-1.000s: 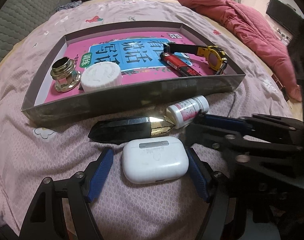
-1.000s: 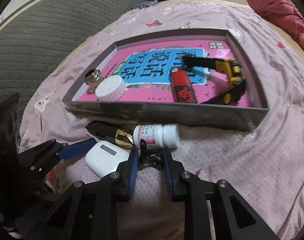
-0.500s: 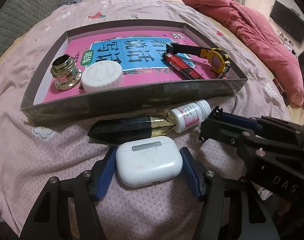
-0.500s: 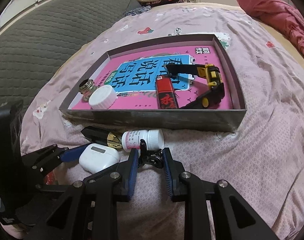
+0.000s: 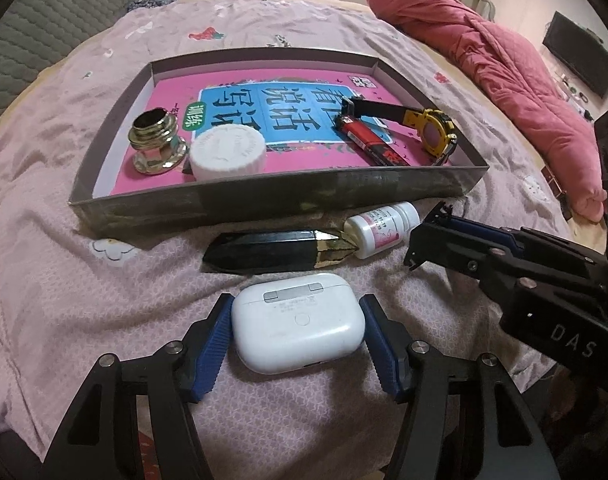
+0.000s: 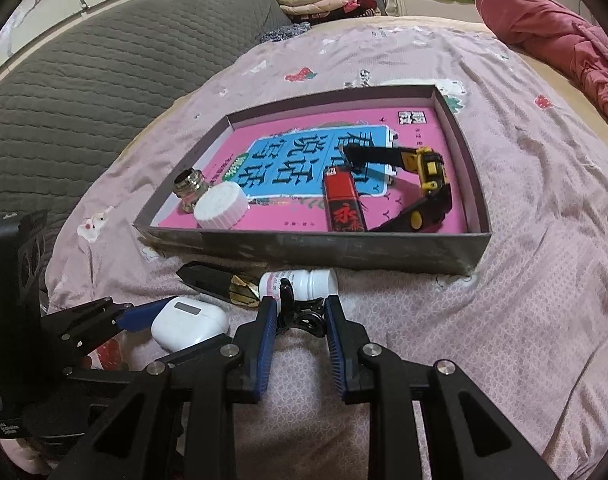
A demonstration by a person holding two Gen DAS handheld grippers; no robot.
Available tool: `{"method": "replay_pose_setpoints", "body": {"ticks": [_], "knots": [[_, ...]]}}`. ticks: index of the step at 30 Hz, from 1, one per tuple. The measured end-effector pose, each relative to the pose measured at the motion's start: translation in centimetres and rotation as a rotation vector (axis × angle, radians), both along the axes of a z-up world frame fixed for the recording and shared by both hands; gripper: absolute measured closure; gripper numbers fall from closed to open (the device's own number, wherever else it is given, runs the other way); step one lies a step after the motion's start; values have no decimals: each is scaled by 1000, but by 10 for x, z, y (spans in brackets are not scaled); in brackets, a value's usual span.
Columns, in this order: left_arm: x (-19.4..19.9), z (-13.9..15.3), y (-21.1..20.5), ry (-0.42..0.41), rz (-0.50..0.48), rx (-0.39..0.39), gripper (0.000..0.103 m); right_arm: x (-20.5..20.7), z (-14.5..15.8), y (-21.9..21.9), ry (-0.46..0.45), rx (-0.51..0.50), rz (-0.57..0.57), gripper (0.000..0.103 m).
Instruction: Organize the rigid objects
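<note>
While my left tongs clamp the earbud case just before the tray, my right tongs pinch a black clip; next, lifting both over its wall.

Home bedroom, bed, red quilt

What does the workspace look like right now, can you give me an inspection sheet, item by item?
Surface: pink patterned bedspread.
Job's things: grey tray holds a metal knob, white cap, red lighter, yellow watch. In front of it: black crystal, pill bottle, white earbud case.
Clutter: nothing seen.
Grippers: left gripper closed on the earbud case; right gripper shut on a black clip.
Cables: nothing seen.
Surroundings: red quilt, grey headboard, folded clothes.
</note>
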State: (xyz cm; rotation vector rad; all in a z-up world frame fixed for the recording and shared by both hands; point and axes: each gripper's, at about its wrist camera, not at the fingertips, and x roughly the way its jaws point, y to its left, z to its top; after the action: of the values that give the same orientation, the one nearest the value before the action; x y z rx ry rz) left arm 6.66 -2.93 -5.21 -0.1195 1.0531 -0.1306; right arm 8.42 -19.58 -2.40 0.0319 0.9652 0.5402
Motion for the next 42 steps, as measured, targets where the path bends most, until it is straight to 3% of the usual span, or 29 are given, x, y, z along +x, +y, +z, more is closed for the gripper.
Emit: {"method": "replay_pose_setpoints", "body": {"ticks": [42], "knots": [[-12,38,19,-111,59,56,38,-14,35,-6,-153,33,0,78]]}}
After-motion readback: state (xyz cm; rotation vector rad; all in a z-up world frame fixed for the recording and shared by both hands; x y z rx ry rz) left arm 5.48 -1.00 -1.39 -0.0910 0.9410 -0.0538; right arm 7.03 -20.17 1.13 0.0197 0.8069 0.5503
